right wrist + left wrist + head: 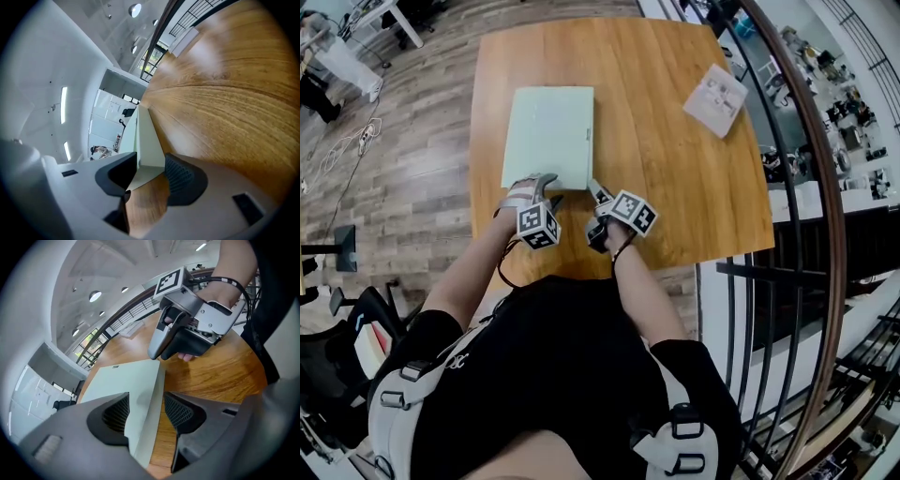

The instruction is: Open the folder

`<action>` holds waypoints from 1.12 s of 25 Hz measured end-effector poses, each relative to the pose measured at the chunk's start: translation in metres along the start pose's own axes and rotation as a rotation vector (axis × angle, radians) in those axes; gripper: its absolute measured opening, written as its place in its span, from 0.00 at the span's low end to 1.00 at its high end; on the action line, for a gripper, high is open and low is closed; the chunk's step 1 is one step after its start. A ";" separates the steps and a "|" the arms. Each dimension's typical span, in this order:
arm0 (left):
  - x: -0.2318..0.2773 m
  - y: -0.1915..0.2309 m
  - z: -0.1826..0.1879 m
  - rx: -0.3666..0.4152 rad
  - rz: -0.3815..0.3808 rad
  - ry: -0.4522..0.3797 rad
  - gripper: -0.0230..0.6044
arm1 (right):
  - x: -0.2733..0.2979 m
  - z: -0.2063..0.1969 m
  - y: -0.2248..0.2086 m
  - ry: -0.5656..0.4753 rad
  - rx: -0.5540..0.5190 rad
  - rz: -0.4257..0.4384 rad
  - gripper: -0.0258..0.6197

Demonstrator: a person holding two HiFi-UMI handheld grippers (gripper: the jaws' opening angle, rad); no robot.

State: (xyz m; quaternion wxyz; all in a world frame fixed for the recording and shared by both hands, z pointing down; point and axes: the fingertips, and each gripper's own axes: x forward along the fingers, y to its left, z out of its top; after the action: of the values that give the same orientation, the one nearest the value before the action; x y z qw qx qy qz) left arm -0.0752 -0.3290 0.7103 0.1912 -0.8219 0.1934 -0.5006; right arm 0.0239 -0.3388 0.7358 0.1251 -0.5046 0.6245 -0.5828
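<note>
Wooden table (675,187) — pale green folder (548,136) flat, closed.

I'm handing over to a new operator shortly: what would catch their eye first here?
A closed pale green folder lies flat on the left half of the wooden table. The left gripper and right gripper are at its near edge, jaws open around that edge. A white paper item lies near the table's far right corner.

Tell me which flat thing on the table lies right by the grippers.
The pale green folder; the white sheet lies far off at the right edge of the table.
</note>
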 end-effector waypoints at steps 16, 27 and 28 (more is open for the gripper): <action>0.021 0.006 -0.003 -0.192 -0.044 -0.001 0.29 | 0.009 -0.003 0.004 0.065 -0.014 0.119 0.30; -0.002 0.023 0.007 -0.671 -0.245 -0.196 0.22 | 0.006 -0.004 -0.002 0.051 -0.012 0.095 0.34; -0.004 0.025 0.007 -0.706 -0.250 -0.218 0.21 | 0.006 -0.004 -0.002 0.052 -0.015 0.094 0.34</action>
State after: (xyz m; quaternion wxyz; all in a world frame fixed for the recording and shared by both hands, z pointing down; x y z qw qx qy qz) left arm -0.0736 -0.3471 0.6917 -0.1463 -0.9027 0.2308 -0.3325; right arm 0.0196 -0.3406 0.7412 0.1323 -0.4603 0.6551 -0.5844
